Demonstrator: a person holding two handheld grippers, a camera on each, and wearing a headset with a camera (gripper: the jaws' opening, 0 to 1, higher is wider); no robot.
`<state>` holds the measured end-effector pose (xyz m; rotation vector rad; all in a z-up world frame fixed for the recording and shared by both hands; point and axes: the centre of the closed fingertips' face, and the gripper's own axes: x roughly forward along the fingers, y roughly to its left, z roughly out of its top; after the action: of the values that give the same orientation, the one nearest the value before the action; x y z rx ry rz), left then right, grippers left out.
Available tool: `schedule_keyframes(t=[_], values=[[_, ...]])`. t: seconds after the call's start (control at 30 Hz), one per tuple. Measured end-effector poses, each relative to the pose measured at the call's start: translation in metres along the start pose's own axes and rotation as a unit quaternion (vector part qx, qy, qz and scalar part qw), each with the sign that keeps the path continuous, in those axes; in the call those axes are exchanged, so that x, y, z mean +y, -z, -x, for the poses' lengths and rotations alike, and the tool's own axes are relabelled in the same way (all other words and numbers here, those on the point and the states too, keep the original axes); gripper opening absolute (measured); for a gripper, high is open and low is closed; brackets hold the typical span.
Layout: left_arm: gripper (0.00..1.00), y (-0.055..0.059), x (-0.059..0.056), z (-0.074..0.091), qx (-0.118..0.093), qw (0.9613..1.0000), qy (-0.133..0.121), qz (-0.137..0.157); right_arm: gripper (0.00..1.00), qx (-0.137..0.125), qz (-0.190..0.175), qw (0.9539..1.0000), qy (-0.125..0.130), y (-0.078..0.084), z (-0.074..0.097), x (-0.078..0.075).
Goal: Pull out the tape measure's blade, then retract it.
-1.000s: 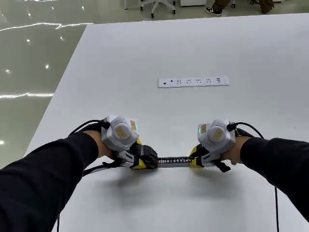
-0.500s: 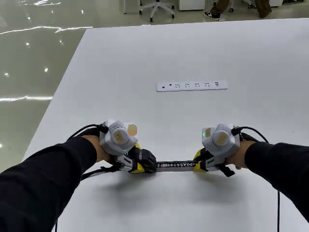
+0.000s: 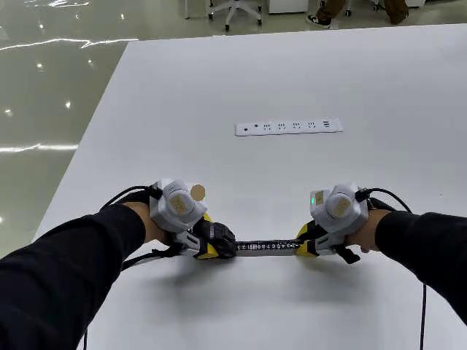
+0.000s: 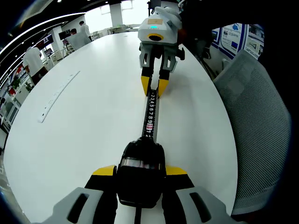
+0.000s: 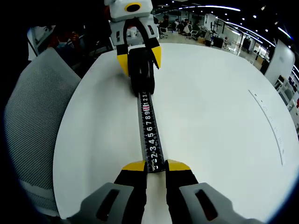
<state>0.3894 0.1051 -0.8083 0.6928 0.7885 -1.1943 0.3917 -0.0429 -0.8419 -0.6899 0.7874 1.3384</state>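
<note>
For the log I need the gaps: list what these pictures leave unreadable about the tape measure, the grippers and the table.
Blade end hook: right gripper view, hidden between the right gripper's shut jaws.
Tape measure case sides: left gripper view, covered by the left gripper's jaws.
Blade numbers: head view, too small to read.
Power strip switch position: head view, too small to tell.

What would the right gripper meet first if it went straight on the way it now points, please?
Probably the tape measure's case in the left gripper, straight along the blade the right gripper holds.
</note>
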Motion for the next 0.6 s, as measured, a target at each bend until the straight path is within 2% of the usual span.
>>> schedule_keyframes(t=[0.6], values=[[0.33, 0.000, -0.001, 0.000, -0.002, 1.0000, -0.002, 0.002, 0.10, 0.001, -0.004, 1.0000, 0.004, 0.014, 0.011, -0.001]])
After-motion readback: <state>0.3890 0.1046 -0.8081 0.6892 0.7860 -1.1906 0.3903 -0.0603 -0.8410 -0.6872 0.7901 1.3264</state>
